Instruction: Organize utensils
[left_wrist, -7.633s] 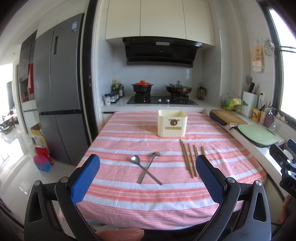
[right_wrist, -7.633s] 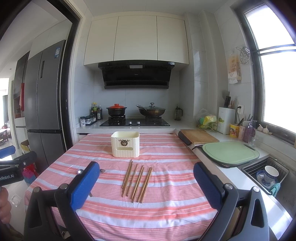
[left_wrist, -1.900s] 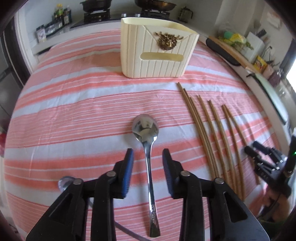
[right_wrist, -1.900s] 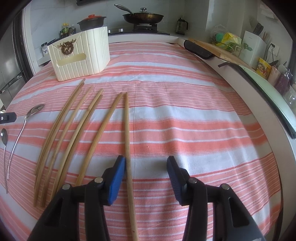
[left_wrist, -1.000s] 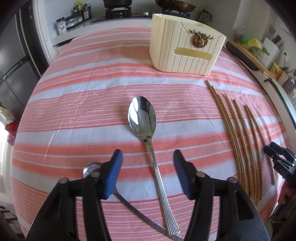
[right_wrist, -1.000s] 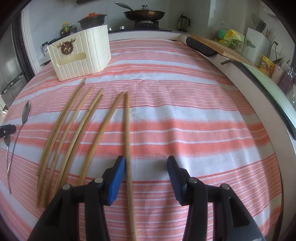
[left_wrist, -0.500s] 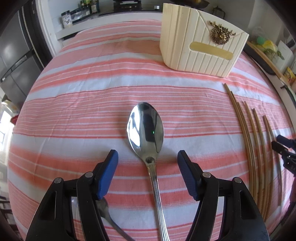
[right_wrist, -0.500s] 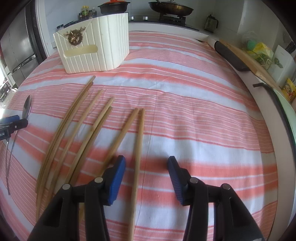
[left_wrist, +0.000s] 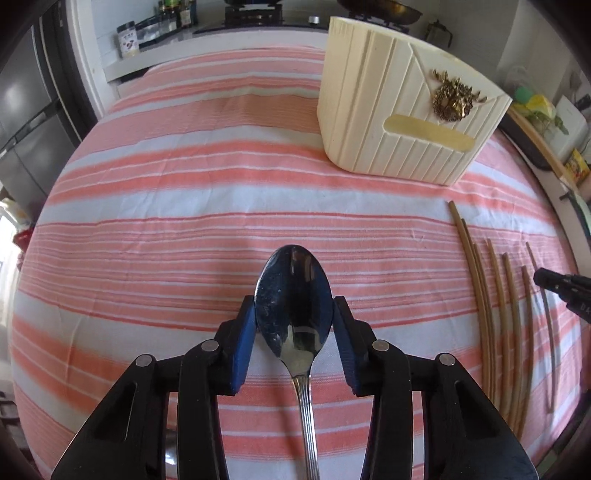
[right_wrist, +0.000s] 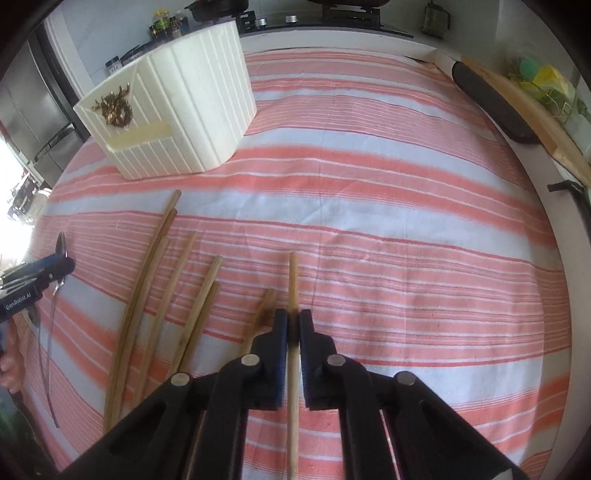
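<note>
My left gripper (left_wrist: 294, 308) is shut on the bowl of a metal spoon (left_wrist: 294, 306), whose handle runs back under the gripper. My right gripper (right_wrist: 293, 321) is shut on the rightmost wooden chopstick (right_wrist: 293, 280). Several other chopsticks (right_wrist: 155, 295) lie side by side on the striped tablecloth (right_wrist: 406, 240) to its left; they also show in the left wrist view (left_wrist: 491, 314). The cream utensil holder (left_wrist: 399, 114) stands upright at the far side of the table, also in the right wrist view (right_wrist: 173, 114). The left gripper (right_wrist: 37, 275) with the spoon shows at the left edge.
A second spoon (left_wrist: 170, 448) lies partly hidden under the left gripper. A stove with pots and jars (left_wrist: 166, 22) is behind the table. A wooden cutting board (right_wrist: 524, 107) lies on the counter at right. A fridge (left_wrist: 22, 122) stands left.
Both grippers have closed: the left onto the spoon's bowl after moving forward and down, the right onto the rightmost chopstick after moving forward along it.
</note>
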